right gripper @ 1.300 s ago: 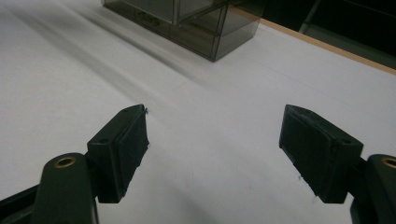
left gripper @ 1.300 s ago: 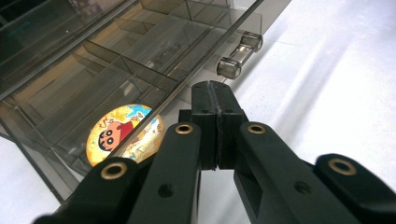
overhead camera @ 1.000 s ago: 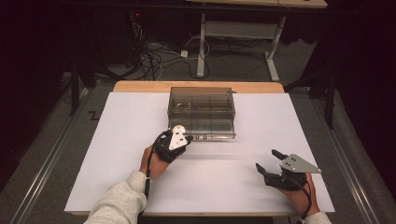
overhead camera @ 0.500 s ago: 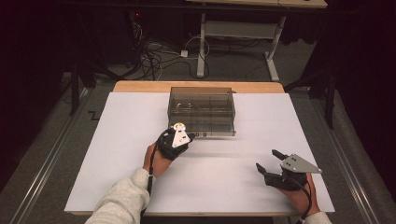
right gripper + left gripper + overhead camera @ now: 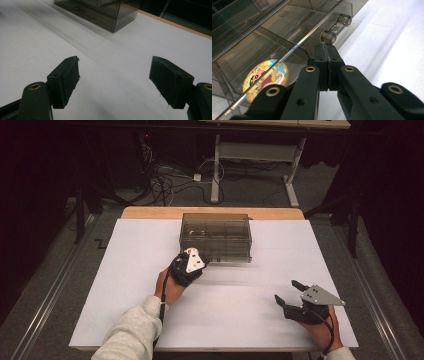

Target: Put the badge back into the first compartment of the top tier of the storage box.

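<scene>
White bench (image 5: 125, 285) holds a smoky clear drawer box (image 5: 216, 236). Left claw (image 5: 327, 53), pressed together, meets its drawer handle (image 5: 336, 28); right claw (image 5: 113, 80) rests spread apart.

Left tongs (image 5: 196, 256) now closer to the drawer box (image 5: 216, 237), at its handle (image 5: 335, 28).
</scene>
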Demonstrator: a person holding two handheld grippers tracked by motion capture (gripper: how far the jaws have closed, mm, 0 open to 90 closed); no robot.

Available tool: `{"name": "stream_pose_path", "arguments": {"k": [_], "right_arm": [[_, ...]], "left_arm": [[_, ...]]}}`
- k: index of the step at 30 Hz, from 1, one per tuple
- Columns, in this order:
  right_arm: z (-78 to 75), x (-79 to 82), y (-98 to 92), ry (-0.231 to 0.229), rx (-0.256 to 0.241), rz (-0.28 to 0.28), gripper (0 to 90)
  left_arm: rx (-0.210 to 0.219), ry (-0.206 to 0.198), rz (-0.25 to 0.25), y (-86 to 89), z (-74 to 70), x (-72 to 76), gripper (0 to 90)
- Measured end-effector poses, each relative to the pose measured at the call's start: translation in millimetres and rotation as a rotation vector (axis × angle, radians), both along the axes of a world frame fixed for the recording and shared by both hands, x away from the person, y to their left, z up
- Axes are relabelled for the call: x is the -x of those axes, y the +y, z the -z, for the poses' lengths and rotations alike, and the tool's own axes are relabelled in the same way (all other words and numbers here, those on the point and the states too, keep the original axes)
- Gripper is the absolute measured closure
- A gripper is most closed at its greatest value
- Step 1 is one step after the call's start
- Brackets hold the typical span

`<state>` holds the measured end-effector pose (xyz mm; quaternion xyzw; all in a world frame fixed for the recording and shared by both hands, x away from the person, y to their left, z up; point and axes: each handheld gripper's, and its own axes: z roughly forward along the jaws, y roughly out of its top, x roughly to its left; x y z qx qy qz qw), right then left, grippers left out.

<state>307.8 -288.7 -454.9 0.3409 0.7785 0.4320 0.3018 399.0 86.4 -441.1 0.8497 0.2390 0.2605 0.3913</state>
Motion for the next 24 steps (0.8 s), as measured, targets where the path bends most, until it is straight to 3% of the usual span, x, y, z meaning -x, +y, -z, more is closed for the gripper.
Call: {"name": "stream_pose_path", "arguments": {"k": [4,24], "right_arm": [[0.0,0.0,0.1,0.0,0.001,-0.001,24.0],[0.6,-4.0,-1.7,0.007,-0.008,0.007,24.4]], "left_arm": [[-0.015,0.001,0.005,-2.4,-0.3,-2.6,86.9],[0.004,0.004,-0.007,-1.9,1.4,-18.4,86.9]]}}
